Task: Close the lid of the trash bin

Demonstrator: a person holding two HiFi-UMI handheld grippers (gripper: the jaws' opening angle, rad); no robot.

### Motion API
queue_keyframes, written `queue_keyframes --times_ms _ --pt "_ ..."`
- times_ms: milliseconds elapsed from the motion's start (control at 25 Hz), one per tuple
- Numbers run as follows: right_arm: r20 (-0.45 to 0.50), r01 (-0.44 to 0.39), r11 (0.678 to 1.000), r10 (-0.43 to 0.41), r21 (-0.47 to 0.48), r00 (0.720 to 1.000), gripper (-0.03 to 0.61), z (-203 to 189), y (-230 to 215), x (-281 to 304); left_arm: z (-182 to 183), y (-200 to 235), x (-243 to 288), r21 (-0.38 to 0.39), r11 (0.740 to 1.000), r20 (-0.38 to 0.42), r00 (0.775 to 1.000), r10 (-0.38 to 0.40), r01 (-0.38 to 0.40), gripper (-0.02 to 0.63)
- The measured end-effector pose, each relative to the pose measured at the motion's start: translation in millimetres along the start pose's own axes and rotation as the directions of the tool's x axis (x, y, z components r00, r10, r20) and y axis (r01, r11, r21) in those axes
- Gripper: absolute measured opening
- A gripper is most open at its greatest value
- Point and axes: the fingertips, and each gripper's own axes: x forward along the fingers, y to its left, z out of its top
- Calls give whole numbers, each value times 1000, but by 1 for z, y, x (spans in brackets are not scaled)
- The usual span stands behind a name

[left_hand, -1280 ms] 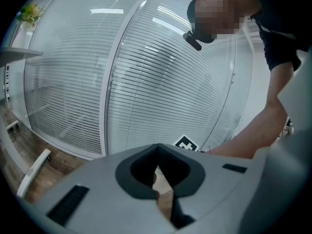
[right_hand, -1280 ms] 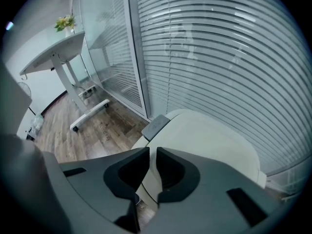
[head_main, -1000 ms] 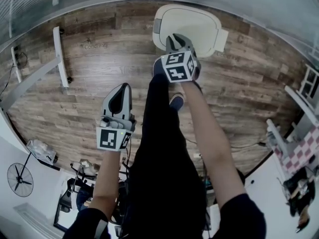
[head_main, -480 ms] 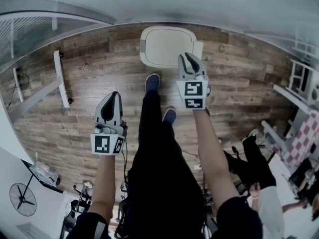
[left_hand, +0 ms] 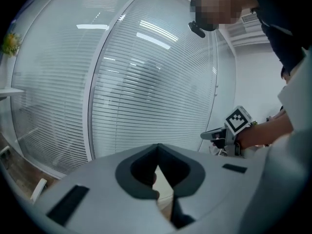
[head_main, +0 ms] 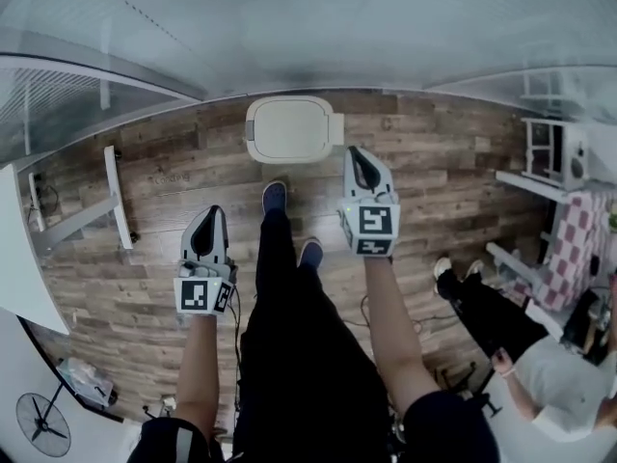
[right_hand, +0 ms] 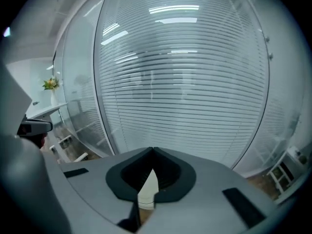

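Bin (head_main: pixel 289 128) stands on the wood floor (head_main: pixel 145 258) at the far side, close to the glass wall with blinds (right_hand: pixel 185 82). Its pale lid (head_main: pixel 289 123) lies flat on it, closed.

Right gripper (head_main: pixel 357 154) is held just near and right of the bin and does not touch it. Its jaws have just closed; the tips meet and nothing is between them. Left gripper (head_main: pixel 210 214) is nearer and more to the left, well apart from the bin. Its jaws are together too, and empty.

Between the two arms the person's dark legs (head_main: pixel 289 355) go down to two shoes, one just in front of the bin. At the right a second person (head_main: pixel 521 345) sits on the floor.
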Motion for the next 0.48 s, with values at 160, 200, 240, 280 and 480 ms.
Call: queue_keyframes --times_ms 160,200,240,280,480 --pt "-4 5 1000 -5 24 1000 5 2 -8 -43 20 -14 -18 15 1000 30 1000 6 -6 6" --pt "2 7 1000 -7 20 1000 5 4 -9 -54 25 -17 -22 25 1000 38 999 6 -7 6" --pt "12 8 1000 -8 19 1000 5 7 -10 -65 29 -20 -25 38 999 45 999 4 -6 6" --pt "23 8 1000 -8 23 1000 5 11 -11 -76 33 -23 -29 50 999 52 999 1 -3 6" --pt "68 11 998 -15 56 998 5 25 -21 -130 57 -37 -46 45 999 88 996 17 -21 6"
